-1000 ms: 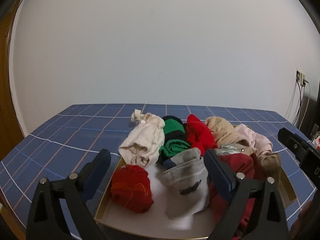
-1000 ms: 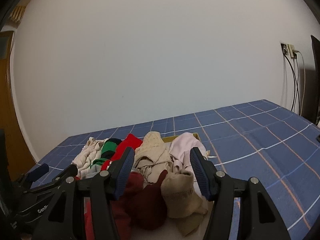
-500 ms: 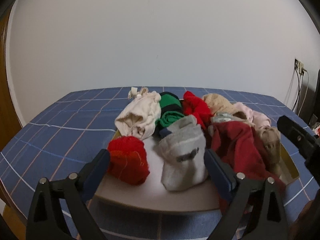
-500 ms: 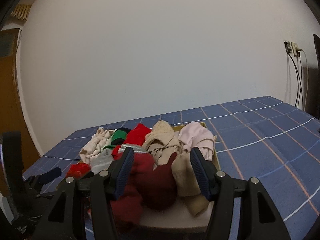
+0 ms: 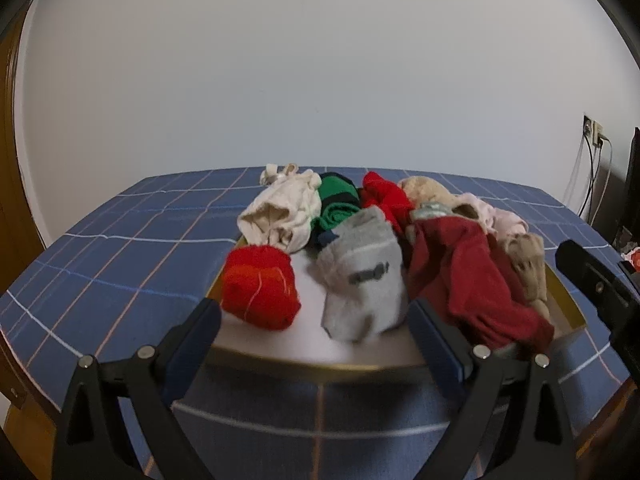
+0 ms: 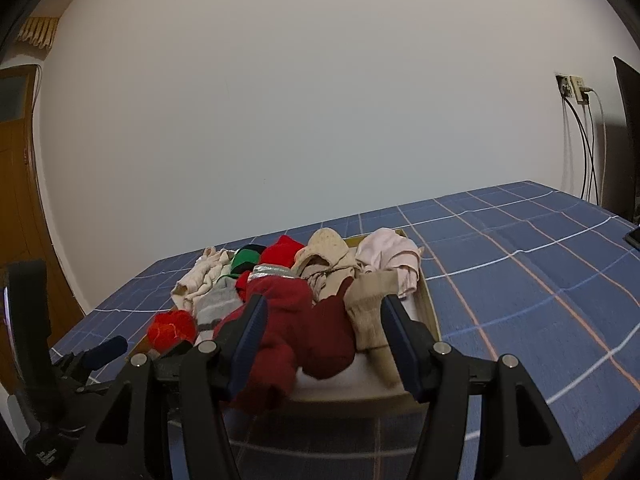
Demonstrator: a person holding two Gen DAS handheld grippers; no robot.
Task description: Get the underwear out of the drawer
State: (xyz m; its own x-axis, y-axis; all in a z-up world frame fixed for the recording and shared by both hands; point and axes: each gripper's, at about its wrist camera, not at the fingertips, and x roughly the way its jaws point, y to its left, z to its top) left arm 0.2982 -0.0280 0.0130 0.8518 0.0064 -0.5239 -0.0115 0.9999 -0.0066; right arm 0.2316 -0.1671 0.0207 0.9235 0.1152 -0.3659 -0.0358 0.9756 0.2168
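both grippers sit lower and further back now. left gripper and right gripper both gape wide, holding nothing. underwear is piled in the drawer on the checked blue cloth.

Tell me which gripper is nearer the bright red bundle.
Left. The left gripper opens just in front of the bright red bundle; the right gripper faces the dark red garment, further along.
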